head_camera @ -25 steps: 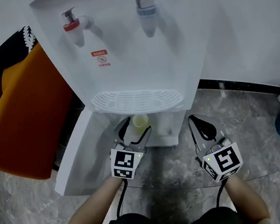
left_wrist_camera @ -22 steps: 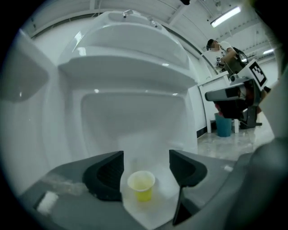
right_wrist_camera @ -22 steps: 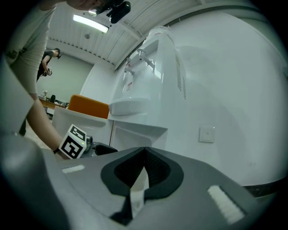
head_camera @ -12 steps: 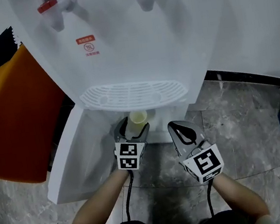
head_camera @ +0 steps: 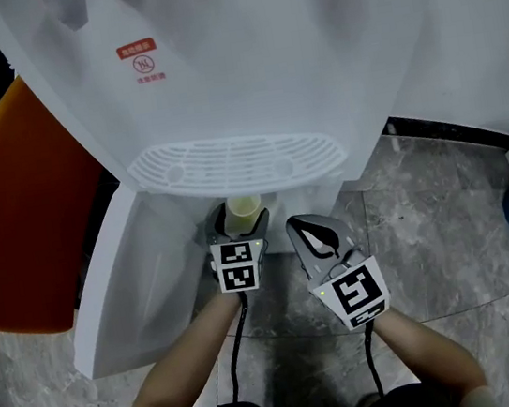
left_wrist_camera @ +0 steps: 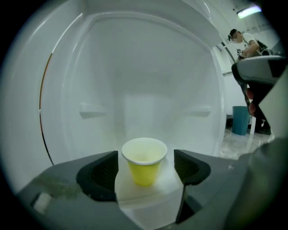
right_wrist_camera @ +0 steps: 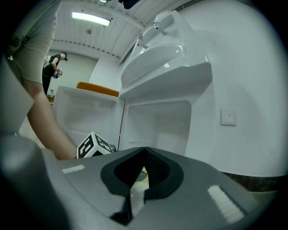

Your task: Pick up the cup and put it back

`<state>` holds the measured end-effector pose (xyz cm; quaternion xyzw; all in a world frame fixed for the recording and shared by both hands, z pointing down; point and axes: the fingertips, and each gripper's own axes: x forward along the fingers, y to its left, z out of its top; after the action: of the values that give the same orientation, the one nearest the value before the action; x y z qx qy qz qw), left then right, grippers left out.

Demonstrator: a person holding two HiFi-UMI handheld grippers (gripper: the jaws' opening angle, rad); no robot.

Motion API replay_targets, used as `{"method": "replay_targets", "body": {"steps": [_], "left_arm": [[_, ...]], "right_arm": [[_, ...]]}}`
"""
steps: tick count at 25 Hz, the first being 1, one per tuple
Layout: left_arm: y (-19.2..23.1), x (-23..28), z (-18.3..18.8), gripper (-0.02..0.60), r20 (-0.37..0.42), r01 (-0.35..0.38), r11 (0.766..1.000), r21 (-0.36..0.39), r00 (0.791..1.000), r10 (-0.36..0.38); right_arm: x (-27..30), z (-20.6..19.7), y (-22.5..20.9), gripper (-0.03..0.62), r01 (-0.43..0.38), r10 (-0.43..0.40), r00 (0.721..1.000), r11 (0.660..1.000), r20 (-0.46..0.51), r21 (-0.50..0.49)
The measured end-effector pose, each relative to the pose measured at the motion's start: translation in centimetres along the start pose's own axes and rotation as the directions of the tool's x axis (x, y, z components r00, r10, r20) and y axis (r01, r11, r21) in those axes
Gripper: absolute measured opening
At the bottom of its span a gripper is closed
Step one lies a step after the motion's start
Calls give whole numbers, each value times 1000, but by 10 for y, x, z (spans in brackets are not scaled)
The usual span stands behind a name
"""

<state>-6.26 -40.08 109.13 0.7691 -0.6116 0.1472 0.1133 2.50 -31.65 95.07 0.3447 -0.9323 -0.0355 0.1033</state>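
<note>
The left hand-held gripper has just been opening, jaws wide around the yellow cup to leave it standing on the white shelf; the right hand-held gripper is shut and empty.

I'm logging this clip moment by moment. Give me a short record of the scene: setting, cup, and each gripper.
setting: water dispenser, its lower cabinet open
cup: yellow, upright, inside the cabinet
left gripper: jaws apart, just been opening; cup stands between them, pads not pressing on it
right gripper: jaws together, nothing held, beside the left gripper, outside the cabinet
</note>
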Motion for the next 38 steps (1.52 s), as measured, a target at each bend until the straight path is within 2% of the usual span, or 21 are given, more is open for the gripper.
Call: {"method": "replay_targets", "body": {"steps": [6,9,11,17,23,27,31,34,36,38], "left_arm": [[2,4,1,386,17,-13,999,47,1000,12],[3,3,5,330,37,-26,999,33,999,25],[4,0,7,328,42,-24,999,29,999,22],[-3,-20,20,325,78,20,998,52,997,-24],[-9,-62,46,325,115,43,997,62,992,-50],[-19,-102,62,325,107,80,993,88,990,-89],[-27,-147,90,325,107,102,985,139,987,-118],[-29,-183,113,325,88,99,985,144,990,-113],[-28,-209,138,325,87,83,983,165,991,-99],[-24,-235,167,325,92,71,986,149,992,-85]], "right_arm": [[3,-10,8,3,-24,24,1000,1000,-20,-1],[1,-14,9,3,-28,29,999,1000,-33,2],[0,-15,11,3,-29,29,999,1000,-37,10],[-9,-14,13,3,-31,32,999,999,-43,18],[-22,-8,14,3,-22,22,999,1000,-45,17],[-33,12,25,3,-30,27,998,998,-54,-53],[-47,48,26,3,-33,31,997,999,-71,-26],[-62,81,29,3,-44,43,994,999,-96,-8],[-73,105,34,3,-59,57,991,998,-119,-12],[-83,132,37,3,-66,65,990,998,-123,-6]]}}
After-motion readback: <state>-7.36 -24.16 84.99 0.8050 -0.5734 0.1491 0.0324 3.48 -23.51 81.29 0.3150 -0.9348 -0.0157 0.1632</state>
